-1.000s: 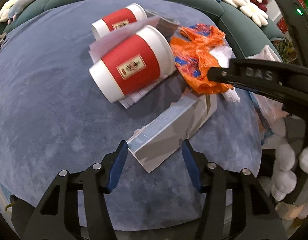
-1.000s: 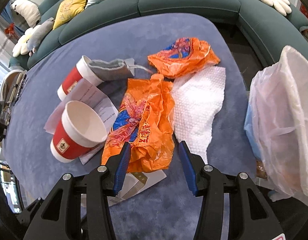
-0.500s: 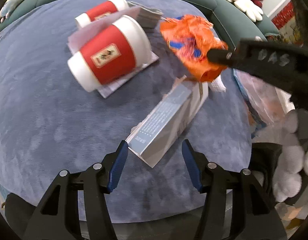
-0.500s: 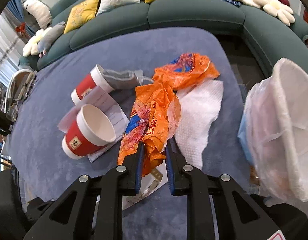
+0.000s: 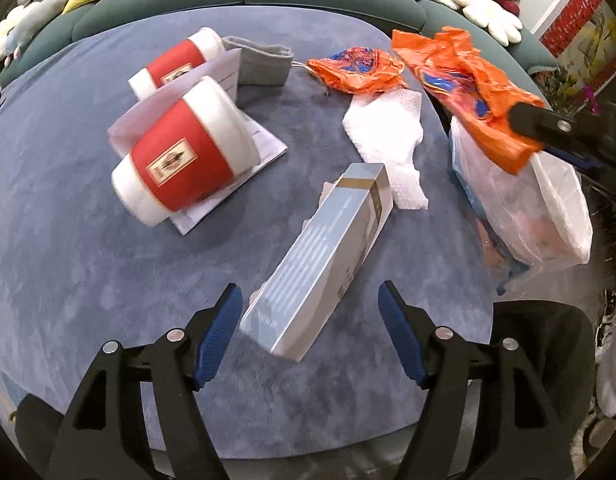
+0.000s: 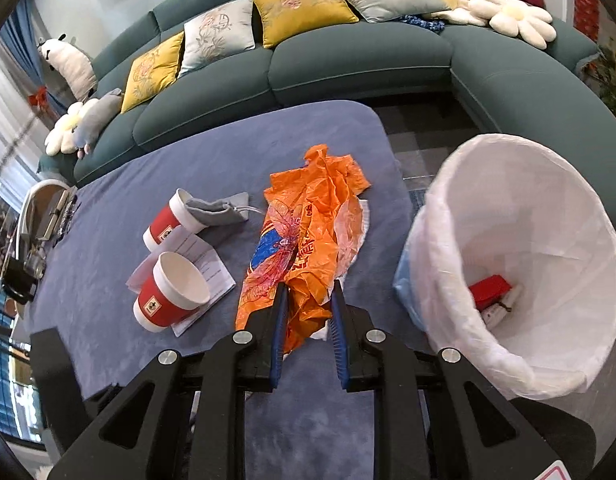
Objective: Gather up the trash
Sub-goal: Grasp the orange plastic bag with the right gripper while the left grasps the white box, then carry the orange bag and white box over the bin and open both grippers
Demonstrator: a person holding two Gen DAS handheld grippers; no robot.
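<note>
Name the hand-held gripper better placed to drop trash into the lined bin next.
Right. The right hand-held gripper is shut on the orange bag, lifted beside the lined bin. The left hand-held gripper is open and empty, straddling the grey box.

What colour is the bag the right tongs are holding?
Orange plastic bag with blue and red print; clearest in the right wrist view.

Two red-and-white paper cups (image 5: 184, 160) (image 5: 176, 62), two orange plastic bags (image 5: 467, 80) (image 5: 357, 70), one grey carton (image 5: 323, 256), one paper towel (image 5: 387, 132), one grey pouch (image 5: 260, 62), one printed leaflet (image 5: 264, 140), and one lined trash bin (image 6: 519, 248).
</note>
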